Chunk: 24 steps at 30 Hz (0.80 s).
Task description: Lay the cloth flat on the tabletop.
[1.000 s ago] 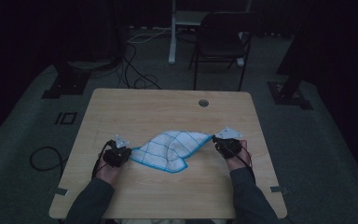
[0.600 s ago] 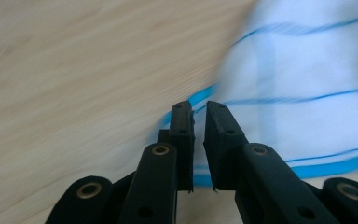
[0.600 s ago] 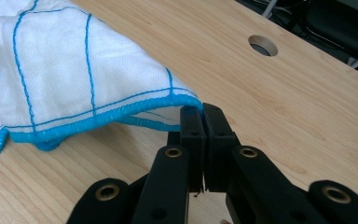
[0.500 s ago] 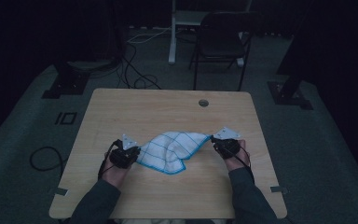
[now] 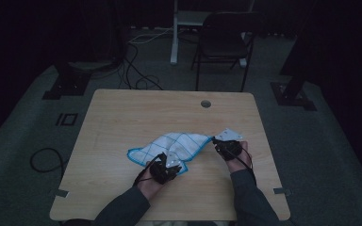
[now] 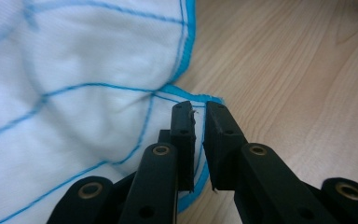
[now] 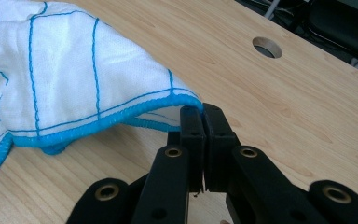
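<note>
A white cloth (image 5: 179,143) with blue grid lines and a blue hem lies rumpled on the wooden table (image 5: 146,113). My left gripper (image 5: 169,162) sits at the cloth's near edge, over its middle. In the left gripper view the cloth (image 6: 74,93) spreads to the left. The left gripper (image 6: 199,109) has just been opening its jaws; a narrow gap shows, with the blue hem running through it. My right gripper (image 5: 215,141) is at the cloth's right corner. In the right gripper view the right gripper (image 7: 201,112) is shut on the hemmed corner of the cloth (image 7: 74,70).
A round cable hole (image 5: 206,103) is in the table's far side, also seen as the hole (image 7: 266,46) beyond the right jaws. A dark chair (image 5: 226,42) stands behind the table. Cables (image 5: 136,80) lie on the floor.
My left gripper has left the cloth's left corner and slid right along its near edge to the middle. The right gripper has stayed at the right corner.
</note>
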Tool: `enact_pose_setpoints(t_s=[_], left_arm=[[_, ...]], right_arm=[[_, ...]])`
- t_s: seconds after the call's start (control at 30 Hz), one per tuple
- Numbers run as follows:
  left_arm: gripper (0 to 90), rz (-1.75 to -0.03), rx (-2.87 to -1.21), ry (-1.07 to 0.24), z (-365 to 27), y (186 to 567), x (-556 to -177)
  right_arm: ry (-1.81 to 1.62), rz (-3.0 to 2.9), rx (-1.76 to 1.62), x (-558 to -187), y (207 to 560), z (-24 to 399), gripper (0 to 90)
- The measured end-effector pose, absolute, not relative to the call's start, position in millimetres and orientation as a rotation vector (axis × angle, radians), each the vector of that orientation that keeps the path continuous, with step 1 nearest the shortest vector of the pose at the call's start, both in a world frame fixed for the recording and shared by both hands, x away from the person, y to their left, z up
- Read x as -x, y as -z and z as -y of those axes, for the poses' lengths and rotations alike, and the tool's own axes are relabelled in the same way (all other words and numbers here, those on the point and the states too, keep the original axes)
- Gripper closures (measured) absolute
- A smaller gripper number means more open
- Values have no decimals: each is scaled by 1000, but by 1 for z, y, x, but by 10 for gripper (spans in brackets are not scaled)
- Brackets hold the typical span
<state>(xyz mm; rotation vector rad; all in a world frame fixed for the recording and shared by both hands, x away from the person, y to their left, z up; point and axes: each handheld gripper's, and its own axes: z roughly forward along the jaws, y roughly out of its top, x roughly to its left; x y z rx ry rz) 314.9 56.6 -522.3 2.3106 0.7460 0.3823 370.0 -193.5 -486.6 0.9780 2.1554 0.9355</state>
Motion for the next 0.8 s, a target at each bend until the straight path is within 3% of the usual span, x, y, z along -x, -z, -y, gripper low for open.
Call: enact_pose_setpoints(t_s=[0.57, 0.8], left_arm=[[886, -808, -2328, -322, -103, 532, -292], [887, -843, -2342, -342, -128, 530, -285]], right_arm=[[-917, -2137, -1018, -367, 491, 209, 891], [-946, -2177, -998, -347, 497, 207, 887]])
